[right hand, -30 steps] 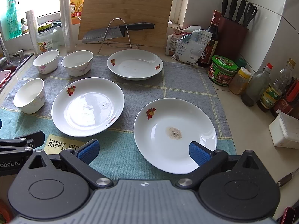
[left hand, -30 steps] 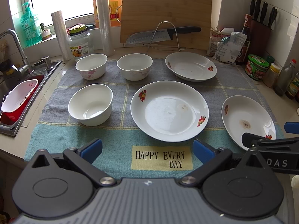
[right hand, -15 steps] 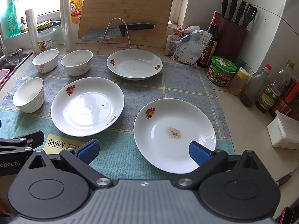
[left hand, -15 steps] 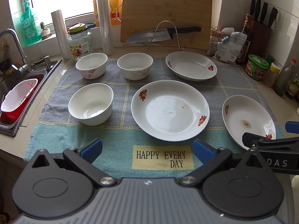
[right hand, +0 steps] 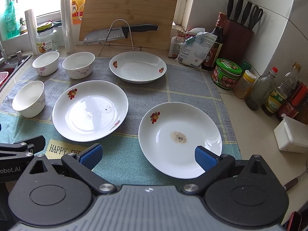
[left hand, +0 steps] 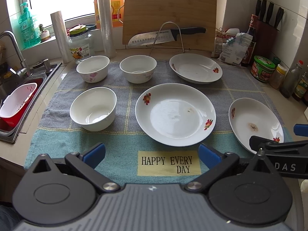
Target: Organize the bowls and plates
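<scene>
Mat point(left hand: 123, 154) reads "HAPPY EVERY DAY", knife point(left hand: 165, 35) "SUPOR"; three plates point(left hand: 175, 114) at 12–3 o'clock, three bowls point(left hand: 93, 111) at 10–12; left gripper point(left hand: 152, 153) and right gripper point(right hand: 147, 155) both spread, empty.

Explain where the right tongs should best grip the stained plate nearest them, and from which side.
Probably the near rim of the stained plate, approached low from the front. The plate lies flat on the towel, too wide to span; its upturned rim gives one finger room beneath. The right tongs stand open just before it.
</scene>
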`<action>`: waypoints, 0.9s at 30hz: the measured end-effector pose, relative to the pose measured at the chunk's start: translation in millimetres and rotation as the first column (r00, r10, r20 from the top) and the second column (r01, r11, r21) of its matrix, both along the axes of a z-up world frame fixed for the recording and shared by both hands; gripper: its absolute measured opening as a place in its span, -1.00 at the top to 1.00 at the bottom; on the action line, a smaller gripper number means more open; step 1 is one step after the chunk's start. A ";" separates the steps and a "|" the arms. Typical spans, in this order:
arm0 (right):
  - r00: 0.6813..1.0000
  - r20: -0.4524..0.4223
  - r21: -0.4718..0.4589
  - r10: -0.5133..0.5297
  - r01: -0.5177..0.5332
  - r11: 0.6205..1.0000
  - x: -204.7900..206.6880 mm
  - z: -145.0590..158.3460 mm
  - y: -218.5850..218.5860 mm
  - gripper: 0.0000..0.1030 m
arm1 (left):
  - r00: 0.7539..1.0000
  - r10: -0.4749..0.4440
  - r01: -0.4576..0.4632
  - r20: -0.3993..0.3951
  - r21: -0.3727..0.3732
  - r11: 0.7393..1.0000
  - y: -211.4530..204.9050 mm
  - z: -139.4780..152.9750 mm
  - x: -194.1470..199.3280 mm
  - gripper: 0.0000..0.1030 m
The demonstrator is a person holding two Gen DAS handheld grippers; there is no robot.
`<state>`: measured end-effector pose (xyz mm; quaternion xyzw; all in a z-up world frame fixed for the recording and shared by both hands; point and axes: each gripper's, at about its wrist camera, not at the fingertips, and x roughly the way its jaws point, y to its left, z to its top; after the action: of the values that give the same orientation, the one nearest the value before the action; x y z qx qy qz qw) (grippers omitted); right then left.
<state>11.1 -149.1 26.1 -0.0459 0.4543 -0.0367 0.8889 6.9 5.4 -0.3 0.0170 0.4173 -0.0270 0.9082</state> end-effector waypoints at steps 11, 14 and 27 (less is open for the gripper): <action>0.999 0.030 -0.022 -0.021 0.021 1.000 -4.1 2.4 5.9 -1.00 | 0.995 -0.094 0.095 0.036 -0.029 0.995 6.9 0.2 2.7 -0.98; 0.999 0.038 -0.034 -0.023 0.025 0.999 -5.1 2.9 6.7 -1.00 | 0.989 -0.138 0.140 0.060 -0.033 0.990 6.3 0.4 3.1 -0.98; 0.993 0.091 -0.069 -0.072 0.078 0.995 -16.8 5.8 -2.2 -1.00 | 0.945 -0.292 0.309 0.146 -0.116 0.944 14.4 -4.9 8.3 -0.98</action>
<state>-5.7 -151.4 31.8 -0.0591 0.4145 -0.0886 0.9038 15.1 19.8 -5.2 0.0197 0.3486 -0.1928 0.9170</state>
